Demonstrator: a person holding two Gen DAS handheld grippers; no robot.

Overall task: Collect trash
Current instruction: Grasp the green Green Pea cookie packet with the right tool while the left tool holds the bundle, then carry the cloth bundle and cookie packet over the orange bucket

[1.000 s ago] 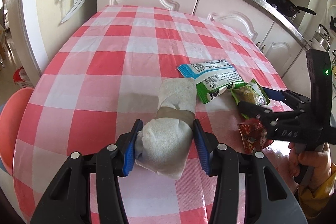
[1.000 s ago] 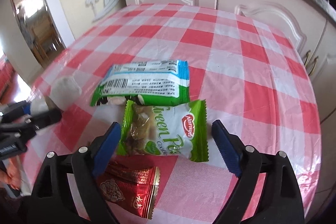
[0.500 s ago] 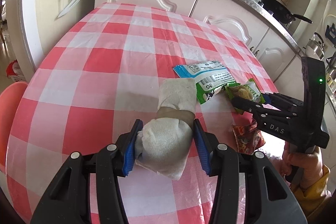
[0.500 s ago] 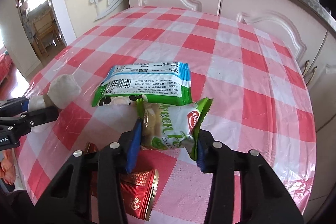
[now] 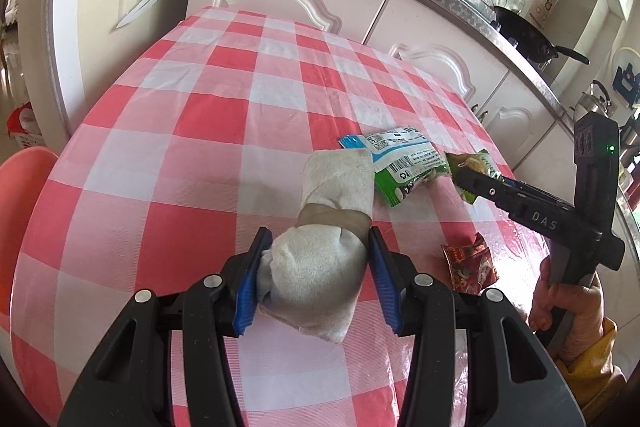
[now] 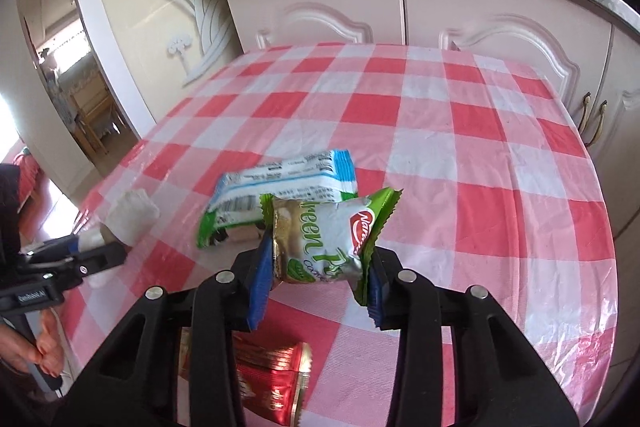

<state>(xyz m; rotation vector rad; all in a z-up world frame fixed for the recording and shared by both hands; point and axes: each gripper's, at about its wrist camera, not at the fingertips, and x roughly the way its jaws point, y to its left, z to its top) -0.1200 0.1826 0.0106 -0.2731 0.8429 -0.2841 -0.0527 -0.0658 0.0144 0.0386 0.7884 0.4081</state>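
My left gripper [image 5: 316, 281] is shut on a rolled white cloth bundle [image 5: 320, 259] bound with a brown band, held just above the checked tablecloth [image 5: 200, 147]. My right gripper [image 6: 316, 279] is shut on a green pea snack packet [image 6: 324, 239] and holds it lifted off the table; it also shows in the left wrist view [image 5: 472, 167]. A blue-green-white wrapper [image 6: 280, 187] lies flat behind the packet. A red foil wrapper [image 6: 272, 383] lies under my right gripper, near the table's front edge.
White cabinets [image 6: 400, 7] and a counter with pots stand behind the table. An orange basin [image 5: 20, 195] sits low to the left of the table. A doorway [image 6: 60, 87] opens at the left.
My right gripper closed on the green snack packet and lifted it off the table. My left gripper kept hold of the cloth bundle and rose slightly.
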